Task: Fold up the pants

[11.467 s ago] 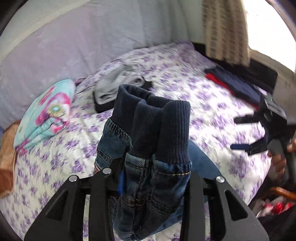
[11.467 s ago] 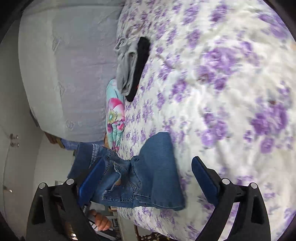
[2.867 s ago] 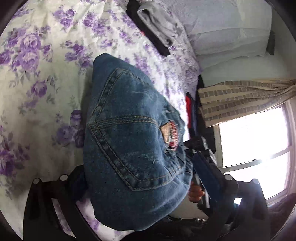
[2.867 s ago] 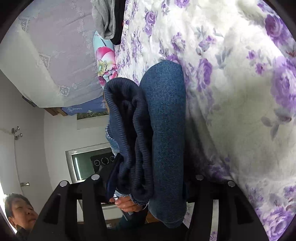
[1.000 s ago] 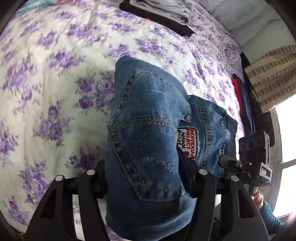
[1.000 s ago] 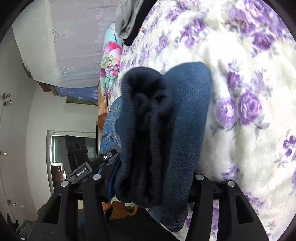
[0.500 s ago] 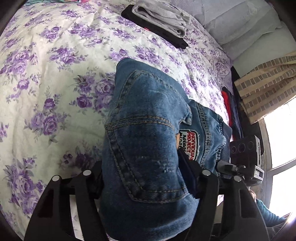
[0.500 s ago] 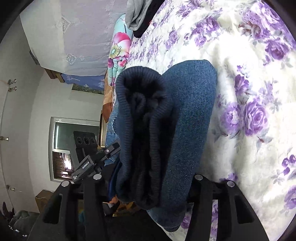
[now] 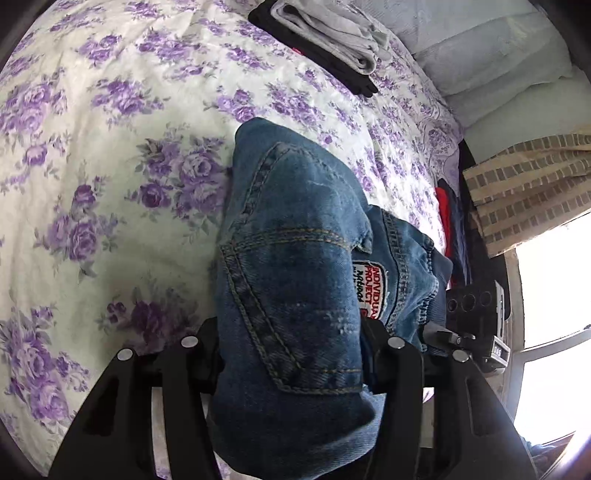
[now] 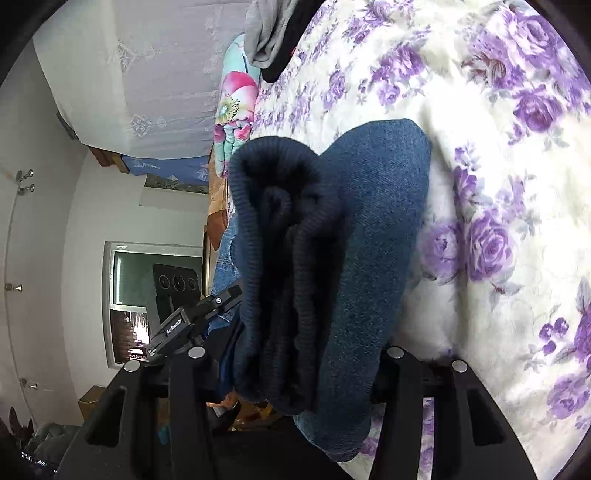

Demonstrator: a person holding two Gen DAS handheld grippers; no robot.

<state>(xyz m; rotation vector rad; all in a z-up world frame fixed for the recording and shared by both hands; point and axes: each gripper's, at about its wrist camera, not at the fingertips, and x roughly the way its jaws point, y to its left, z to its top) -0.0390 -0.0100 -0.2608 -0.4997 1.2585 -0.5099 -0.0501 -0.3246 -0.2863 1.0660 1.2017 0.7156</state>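
The blue denim pants (image 9: pixel 295 266) are folded into a thick bundle, held between both grippers over the flowered bed sheet (image 9: pixel 110 147). My left gripper (image 9: pixel 291 350) is shut on the pocket end, where a red and white patch (image 9: pixel 369 291) shows. My right gripper (image 10: pixel 291 365) is shut on the other end, where the dark ribbed cuffs (image 10: pixel 280 251) lie folded against the denim (image 10: pixel 369 258). The right gripper's body (image 9: pixel 476 325) shows past the bundle in the left wrist view, and the left gripper's body (image 10: pixel 188 321) shows in the right wrist view.
A folded grey and black stack of clothes (image 9: pixel 325 40) lies at the far side of the bed, also in the right wrist view (image 10: pixel 273 33). A floral pillow (image 10: pixel 232 122) lies beyond it. Red and dark folded clothes (image 9: pixel 448 225) sit by the curtain (image 9: pixel 524 192) and window.
Both grippers keep their hold on the bundle. The view has shifted a little, and the bundle sits slightly farther in over the sheet than a second ago.
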